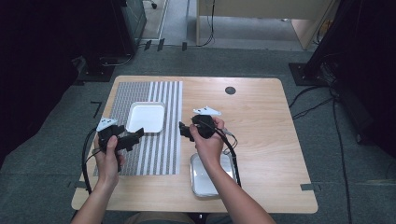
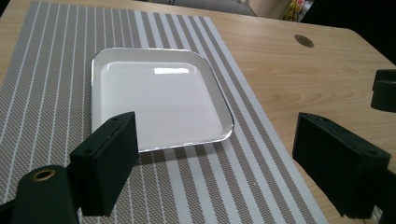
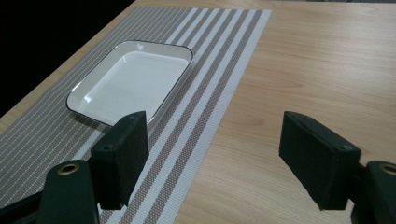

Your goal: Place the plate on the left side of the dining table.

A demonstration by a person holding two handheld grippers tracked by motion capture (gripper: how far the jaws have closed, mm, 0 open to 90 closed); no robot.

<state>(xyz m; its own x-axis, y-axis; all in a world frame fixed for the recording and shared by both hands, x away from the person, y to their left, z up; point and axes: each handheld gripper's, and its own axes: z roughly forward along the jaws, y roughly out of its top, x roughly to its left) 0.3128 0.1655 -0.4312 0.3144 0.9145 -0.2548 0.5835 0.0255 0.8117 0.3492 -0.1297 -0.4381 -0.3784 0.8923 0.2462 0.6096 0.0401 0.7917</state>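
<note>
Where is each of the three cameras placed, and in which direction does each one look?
High view: above the person's side of the table, looking forward and down; both forearms, left gripper and right gripper show.
Left gripper view: rides on the left gripper, looking along its open fingers at the white square plate on the striped placemat.
Right gripper view: rides on the right gripper, looking over its open fingers across the placemat toward that plate.
Shared: both gripper views see the same plate and placemat.

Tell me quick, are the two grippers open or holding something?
Left hand-held gripper: open, holding nothing.
Right hand-held gripper: open, holding nothing.
</note>
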